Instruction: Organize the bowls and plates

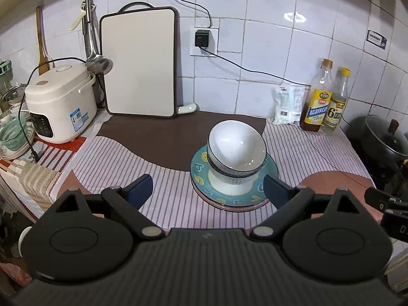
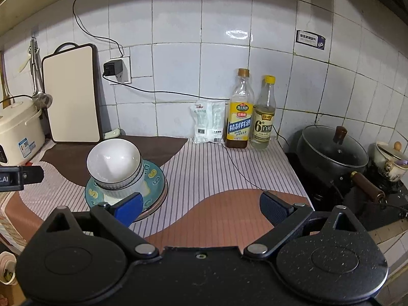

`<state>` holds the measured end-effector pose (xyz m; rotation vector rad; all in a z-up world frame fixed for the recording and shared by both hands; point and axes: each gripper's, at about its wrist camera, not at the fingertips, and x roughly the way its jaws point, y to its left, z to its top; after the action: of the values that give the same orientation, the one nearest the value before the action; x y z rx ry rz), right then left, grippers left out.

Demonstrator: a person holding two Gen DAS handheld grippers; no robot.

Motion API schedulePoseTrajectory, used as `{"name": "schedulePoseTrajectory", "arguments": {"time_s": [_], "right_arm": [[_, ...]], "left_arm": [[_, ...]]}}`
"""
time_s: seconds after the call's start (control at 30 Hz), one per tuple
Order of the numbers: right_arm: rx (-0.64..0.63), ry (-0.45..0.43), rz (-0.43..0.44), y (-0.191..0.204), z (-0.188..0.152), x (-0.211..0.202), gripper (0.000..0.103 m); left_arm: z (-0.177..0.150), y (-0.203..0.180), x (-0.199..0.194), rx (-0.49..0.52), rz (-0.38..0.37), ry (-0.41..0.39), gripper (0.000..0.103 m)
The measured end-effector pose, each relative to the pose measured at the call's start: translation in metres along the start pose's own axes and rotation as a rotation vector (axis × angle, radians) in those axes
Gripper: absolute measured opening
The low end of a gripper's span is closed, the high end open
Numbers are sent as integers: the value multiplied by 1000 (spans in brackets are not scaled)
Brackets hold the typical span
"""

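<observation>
A white bowl [image 1: 236, 148] with a dark rim sits tilted in a stack of bowls [image 1: 230, 178] on a teal patterned plate [image 1: 266, 172], which lies on a pink plate [image 1: 229, 207]. The same tilted bowl [image 2: 113, 160] and teal plate [image 2: 155, 178] show in the right wrist view. My left gripper [image 1: 207, 191] is open and empty, just in front of the plates. My right gripper [image 2: 201, 207] is open and empty, to the right of the stack, its left fingertip in front of the plate rim.
A rice cooker [image 1: 57, 102] and a cutting board [image 1: 140, 63] stand at the back left. Two bottles [image 2: 251, 113] and a white packet [image 2: 207, 122] stand against the wall. A lidded pot [image 2: 331, 150] sits on the stove at right. A black cable [image 2: 237, 168] crosses the striped mat.
</observation>
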<state>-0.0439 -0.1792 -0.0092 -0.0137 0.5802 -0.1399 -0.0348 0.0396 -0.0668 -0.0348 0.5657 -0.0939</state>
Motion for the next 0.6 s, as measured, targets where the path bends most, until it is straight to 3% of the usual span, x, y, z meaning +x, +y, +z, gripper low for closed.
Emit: {"name": "schedulePoseTrajectory", "arguments": {"time_s": [0.6], "right_arm": [[-38, -44, -36, 1, -10, -9, 100]], "left_arm": [[-8, -12, -3, 43, -12, 7, 94]]}}
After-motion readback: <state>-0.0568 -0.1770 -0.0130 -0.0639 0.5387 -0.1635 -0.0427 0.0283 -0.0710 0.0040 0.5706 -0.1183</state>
